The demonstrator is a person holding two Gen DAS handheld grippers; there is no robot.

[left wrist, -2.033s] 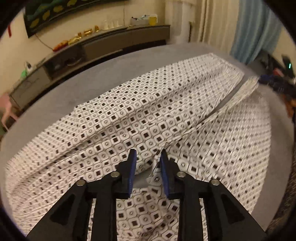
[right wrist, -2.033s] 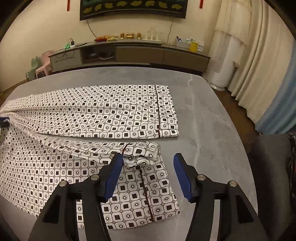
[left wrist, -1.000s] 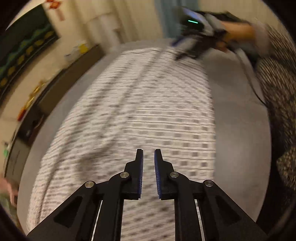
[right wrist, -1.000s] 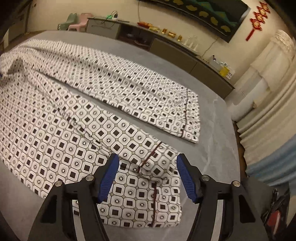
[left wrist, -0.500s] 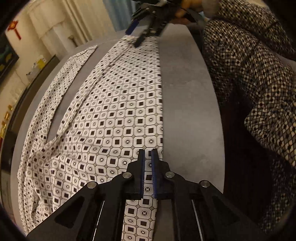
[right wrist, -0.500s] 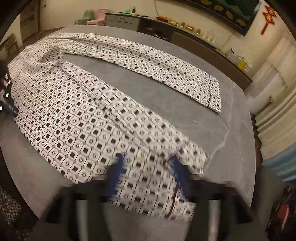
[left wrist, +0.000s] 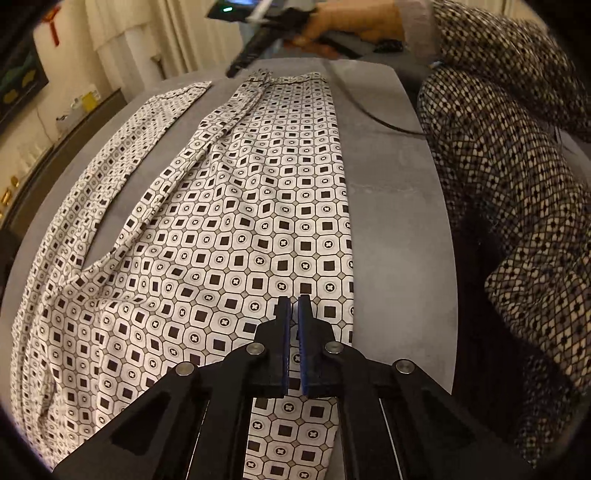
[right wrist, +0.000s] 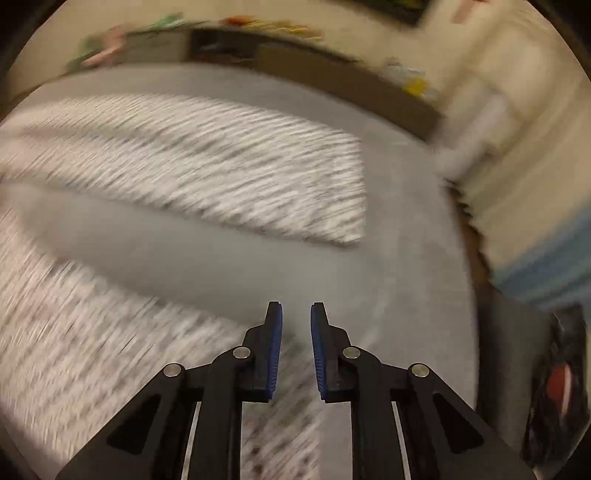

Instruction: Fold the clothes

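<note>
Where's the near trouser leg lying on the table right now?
In the left wrist view, the near trouser leg stretches down the middle of the grey table, its right edge along the bare strip beside the person's checked sleeve.

One patterned pair of trousers (left wrist: 266,206), with two legs, is being shown lying on one grey table (left wrist: 399,206). Two grippers are being counted, the left gripper (left wrist: 291,314) and the right gripper (right wrist: 296,321). One hand (left wrist: 347,22) and one checked sleeve (left wrist: 509,155) are being seen.
</note>
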